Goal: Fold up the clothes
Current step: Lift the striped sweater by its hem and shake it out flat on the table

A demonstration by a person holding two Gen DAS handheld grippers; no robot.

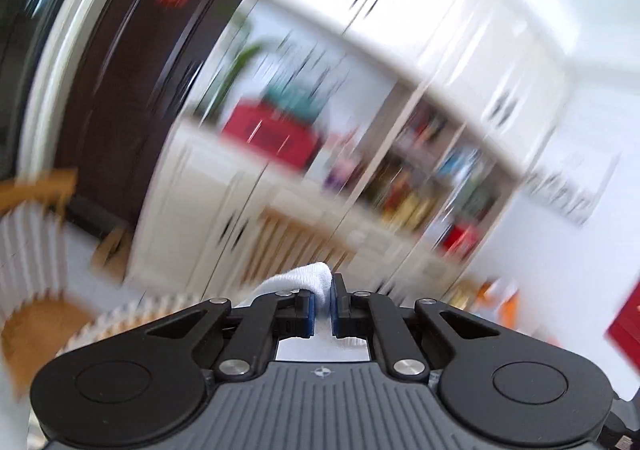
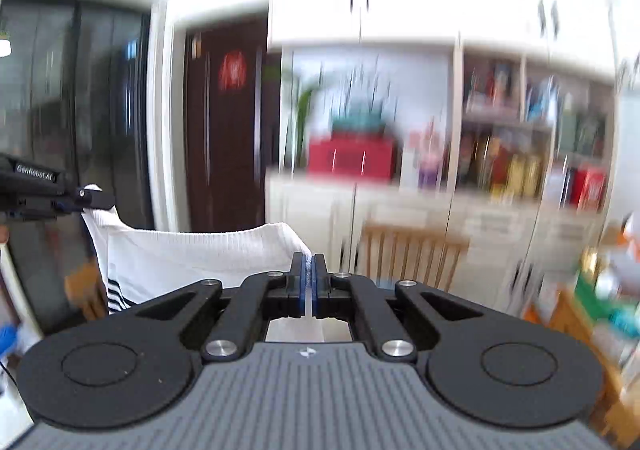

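Blurred kitchen shelving behind. Left tongs (image 1: 323, 300) and right tongs (image 2: 308, 276) each clamped on white garment (image 2: 192, 254), held aloft, stretched between. Probably spreading step; next: lay flat, fold.

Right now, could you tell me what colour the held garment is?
White garment with dark stripes lower down; right wrist view.

Left tongs (image 1: 323, 296) and right tongs (image 2: 308, 270), both clamped, nearly level.

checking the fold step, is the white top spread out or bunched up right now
Spread out: the white top hangs stretched between the left tongs and the right tongs, each shut on an upper corner. Its lower part is hidden.
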